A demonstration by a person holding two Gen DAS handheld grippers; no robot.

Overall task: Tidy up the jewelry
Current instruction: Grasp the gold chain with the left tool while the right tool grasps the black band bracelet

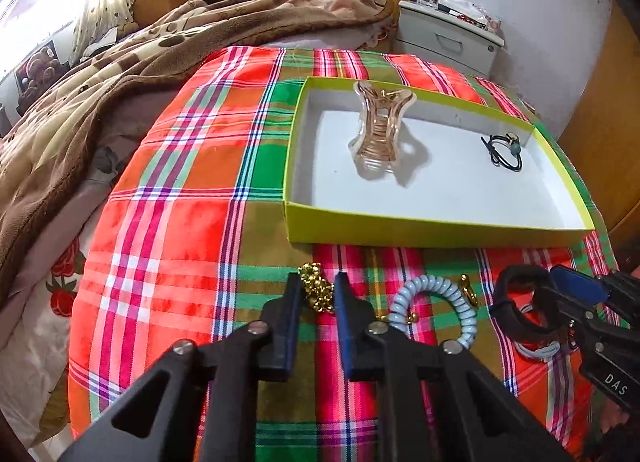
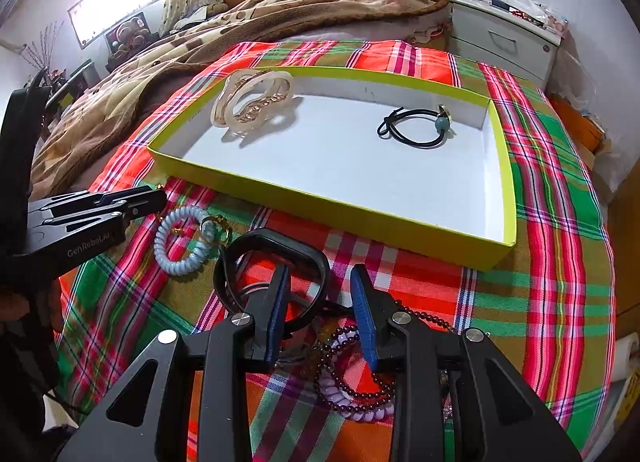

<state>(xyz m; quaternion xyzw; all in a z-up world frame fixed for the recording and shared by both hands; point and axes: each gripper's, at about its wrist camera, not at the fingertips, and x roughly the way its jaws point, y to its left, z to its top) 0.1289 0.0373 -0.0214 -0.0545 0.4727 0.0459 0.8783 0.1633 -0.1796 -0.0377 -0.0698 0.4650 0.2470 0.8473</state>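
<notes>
A yellow-green box lid [image 1: 400, 227] [image 2: 340, 203] lies on the plaid cloth and holds a beige hair claw [image 1: 380, 129] [image 2: 252, 105] and a black hair tie with a bead [image 1: 504, 149] [image 2: 416, 125]. My left gripper [image 1: 318, 292] is open with its fingers on either side of a gold beaded piece [image 1: 316, 290]. A pale blue spiral hair tie [image 1: 436, 310] [image 2: 180, 242] lies between the grippers. My right gripper [image 2: 320, 290] is open, its left finger inside a black band [image 2: 272, 258] [image 1: 516, 302]. Dark red beads [image 2: 356, 374] and a lilac spiral tie [image 2: 360, 406] lie under it.
A plaid cloth [image 1: 180, 221] covers the bed end. A brown blanket [image 1: 100, 81] is heaped to the left. A white nightstand [image 1: 448, 37] [image 2: 504, 41] stands behind the box lid. A small gold clip [image 1: 468, 290] lies beside the blue spiral tie.
</notes>
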